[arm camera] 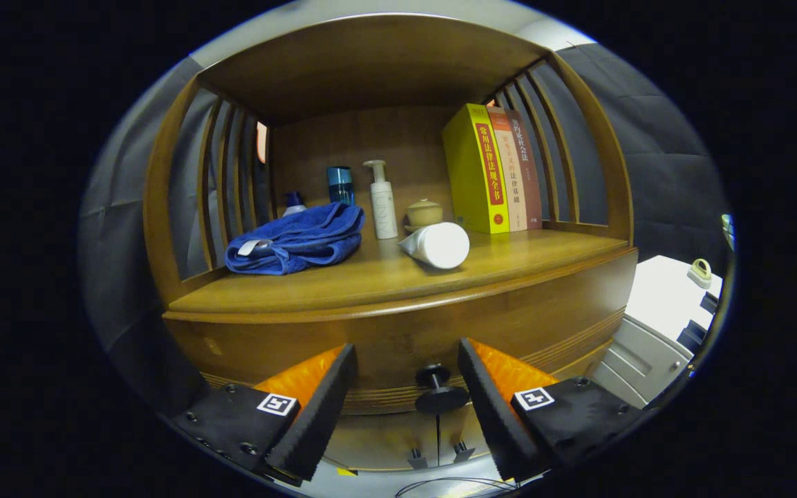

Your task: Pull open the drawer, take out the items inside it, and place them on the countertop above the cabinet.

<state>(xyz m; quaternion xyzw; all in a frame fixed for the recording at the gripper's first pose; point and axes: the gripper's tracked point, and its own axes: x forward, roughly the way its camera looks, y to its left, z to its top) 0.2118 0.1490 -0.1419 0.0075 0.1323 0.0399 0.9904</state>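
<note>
A wooden cabinet's drawer front (398, 332) faces me, shut, with a small black round knob (437, 389) low on it. My gripper (406, 363) is open, its two black-padded fingers (329, 394) standing either side of the knob and a little short of it, touching nothing. The countertop (370, 277) above the drawer carries a folded blue towel (298, 238) at the left and a white tube (437, 244) lying on its side near the middle. The inside of the drawer is hidden.
At the back of the countertop stand a white pump bottle (382, 200), a blue-capped bottle (340, 184), a small lidded ceramic cup (424, 211) and three upright books (491, 169). Slatted wooden sides and a top board enclose the shelf. A white unit (661, 325) stands right of the cabinet.
</note>
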